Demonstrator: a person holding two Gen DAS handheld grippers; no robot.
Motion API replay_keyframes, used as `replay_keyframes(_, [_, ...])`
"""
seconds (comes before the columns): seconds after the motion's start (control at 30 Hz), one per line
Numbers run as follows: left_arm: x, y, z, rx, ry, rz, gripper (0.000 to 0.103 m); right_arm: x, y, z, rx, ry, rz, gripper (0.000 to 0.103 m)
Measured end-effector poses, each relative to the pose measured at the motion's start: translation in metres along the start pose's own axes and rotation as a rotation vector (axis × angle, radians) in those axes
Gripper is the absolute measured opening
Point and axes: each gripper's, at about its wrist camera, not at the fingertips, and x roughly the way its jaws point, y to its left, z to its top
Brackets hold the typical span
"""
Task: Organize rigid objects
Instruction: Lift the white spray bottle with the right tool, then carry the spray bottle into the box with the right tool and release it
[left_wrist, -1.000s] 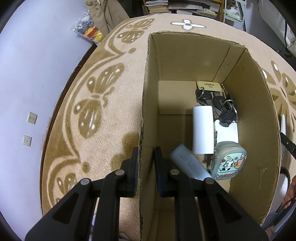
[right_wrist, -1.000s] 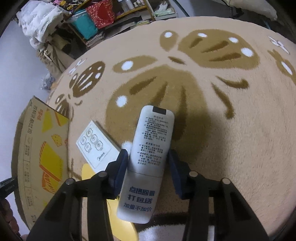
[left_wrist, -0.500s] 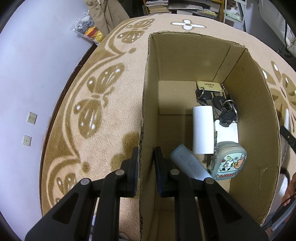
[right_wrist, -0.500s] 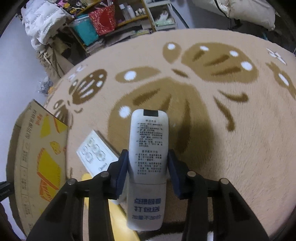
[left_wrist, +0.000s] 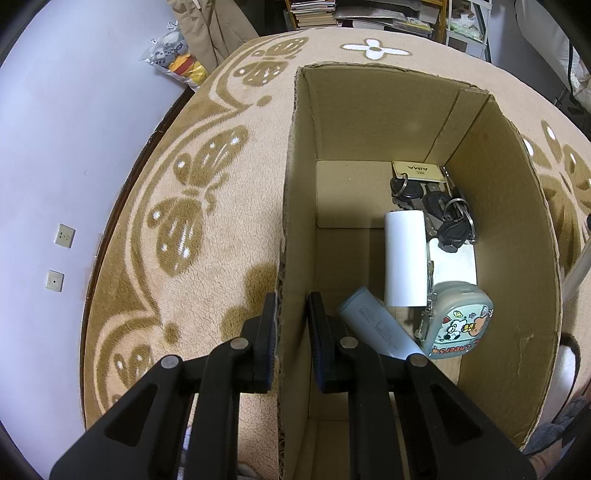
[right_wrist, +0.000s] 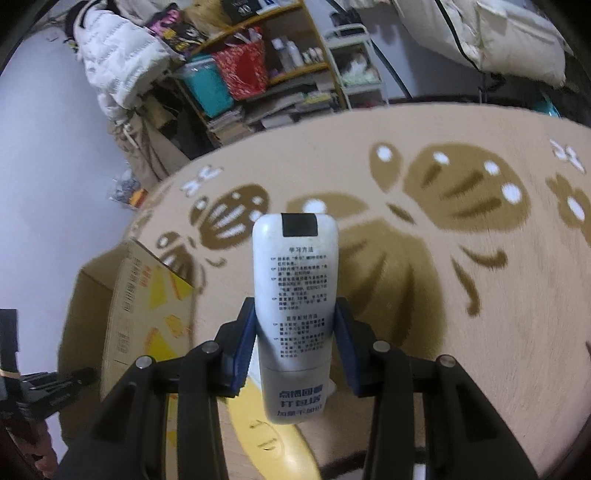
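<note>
Remote control (right_wrist: 295, 295) now higher above butterfly rug (right_wrist: 443, 314); cluttered shelves (right_wrist: 266, 74) behind.

A tan carpet (left_wrist: 229, 236) with brown butterfly patterns carries an open cardboard box (left_wrist: 369, 122) standing directly on it.

White remote (right_wrist: 295, 295), printed back up, in right claw (right_wrist: 295, 347), above rug.

Yellow object (right_wrist: 273, 439) mostly behind the remote (right_wrist: 295, 295); blurred print on cardboard box (right_wrist: 147, 314).
</note>
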Motion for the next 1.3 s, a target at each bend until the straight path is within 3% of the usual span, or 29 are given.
replay_keyframes(0.27, [0.0,0.001,0.0,-0.002,0.0,-0.004,0.015,-0.033,0.039,0.02,-0.061,-0.082,0.091,0.042])
replay_keyframes(0.67, [0.0,-0.001,0.0,0.001,-0.001,0.0,0.015,-0.06,0.095,0.039,-0.132,-0.116,0.254,0.042])
replay_keyframes(0.83, [-0.001,0.0,0.0,0.001,-0.002,0.0,0.015,-0.052,0.12,0.034,-0.182,-0.075,0.311,0.042])
replay_keyframes(1.07, [0.0,0.0,0.0,0.002,-0.002,0.001,0.015,-0.021,0.144,0.005,-0.267,0.025,0.305,0.042])
replay_keyframes(1.3, [0.0,0.0,0.0,-0.003,-0.001,-0.003,0.015,0.005,0.156,-0.013,-0.258,0.113,0.336,0.042])
